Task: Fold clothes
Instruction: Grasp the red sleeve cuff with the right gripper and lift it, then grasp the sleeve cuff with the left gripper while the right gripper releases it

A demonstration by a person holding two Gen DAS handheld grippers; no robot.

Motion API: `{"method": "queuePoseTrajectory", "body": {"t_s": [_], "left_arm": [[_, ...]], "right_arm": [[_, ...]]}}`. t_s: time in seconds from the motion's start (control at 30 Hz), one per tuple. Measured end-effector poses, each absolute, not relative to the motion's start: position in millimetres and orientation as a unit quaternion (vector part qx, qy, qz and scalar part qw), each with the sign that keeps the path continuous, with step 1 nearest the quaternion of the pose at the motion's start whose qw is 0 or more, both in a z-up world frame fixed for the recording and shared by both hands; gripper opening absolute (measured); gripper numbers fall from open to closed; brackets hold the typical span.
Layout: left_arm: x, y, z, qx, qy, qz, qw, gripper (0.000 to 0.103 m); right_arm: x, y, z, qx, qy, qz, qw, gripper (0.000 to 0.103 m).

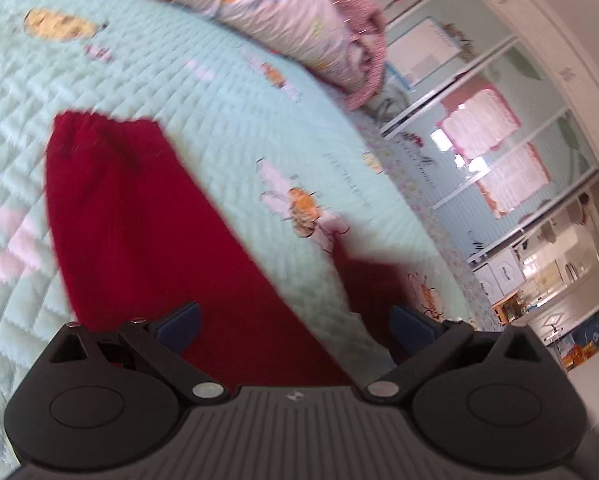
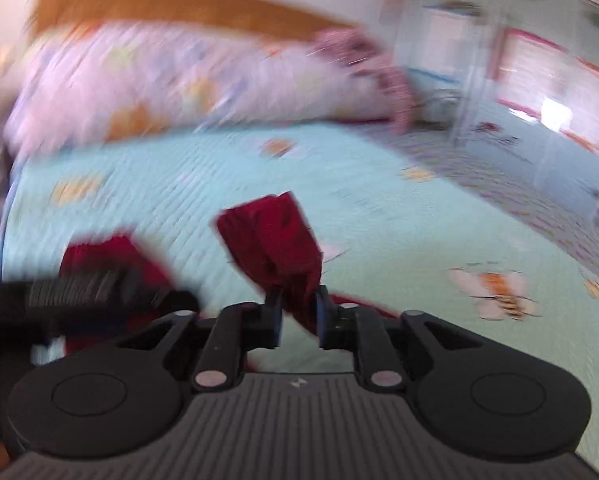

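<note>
Left wrist view: the left gripper [image 1: 295,326] has its jaws spread wide above one red garment [image 1: 139,220] lying on the bed [image 1: 219,92]. Right wrist view, blurred: the right gripper [image 2: 297,316] pinches what looks like that garment's bunched end.

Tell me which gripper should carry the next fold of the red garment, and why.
Right. The right gripper is already shut on a bunched part of the red garment, lifted off the quilt. The left gripper is open above the cloth, holding nothing.
</note>
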State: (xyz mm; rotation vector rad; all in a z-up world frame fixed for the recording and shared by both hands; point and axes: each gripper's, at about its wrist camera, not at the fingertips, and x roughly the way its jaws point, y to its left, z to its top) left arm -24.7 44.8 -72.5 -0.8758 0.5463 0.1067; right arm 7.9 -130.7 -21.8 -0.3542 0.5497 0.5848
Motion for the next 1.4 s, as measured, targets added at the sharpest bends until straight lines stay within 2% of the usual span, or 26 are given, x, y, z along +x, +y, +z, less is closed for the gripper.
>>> {"method": "queuePoseTrajectory", "body": {"t_s": [0.13,0.2,0.27,0.4,0.63,0.8,0.93,0.97,1.03,1.07,1.1,1.2,1.4], "left_arm": [[-25,48,-75,-0.429,0.266,0.050,0.862,0.103],[-26,47,-75,-0.433,0.267,0.051,0.859,0.103],[-28,47,-76,-0.447,0.264,0.049,0.853,0.103],[-37,49,-77,-0.493,0.237,0.038,0.836,0.103],[-56,62,-71,-0.539,0.154,0.054,0.826,0.103],[-52,62,-74,-0.538,0.177,0.069,0.821,0.103],[-50,62,-74,-0.535,0.182,0.063,0.822,0.103],[-49,61,-74,-0.533,0.184,0.056,0.824,0.103],[-44,58,-74,-0.528,0.194,0.038,0.826,0.103],[-42,56,-75,-0.526,0.201,0.033,0.826,0.103],[-40,54,-76,-0.525,0.209,0.029,0.825,0.103],[-37,52,-79,-0.527,0.222,0.016,0.820,0.103],[-30,38,-80,-0.518,0.249,-0.018,0.818,0.103]], "right_arm": [[-6,-137,-41,-0.151,0.310,0.337,0.876,0.040],[-13,-155,-36,-0.126,0.302,0.322,0.888,0.057],[-16,-173,-30,-0.109,0.290,0.298,0.903,0.068],[-9,-192,-29,-0.158,0.264,0.240,0.921,0.069],[-4,-138,-48,-0.303,0.207,0.327,0.871,0.068],[4,-105,-65,-0.369,0.202,0.381,0.824,0.062],[0,-97,-77,-0.397,0.197,0.385,0.809,0.062],[-1,-98,-78,-0.393,0.198,0.385,0.811,0.059],[0,-101,-78,-0.376,0.208,0.387,0.816,0.038],[2,-103,-78,-0.362,0.216,0.386,0.820,0.024],[4,-104,-79,-0.350,0.221,0.384,0.825,0.020],[3,-110,-75,-0.310,0.217,0.373,0.847,0.013],[-13,-121,-63,-0.250,0.190,0.360,0.878,0.013]]}}
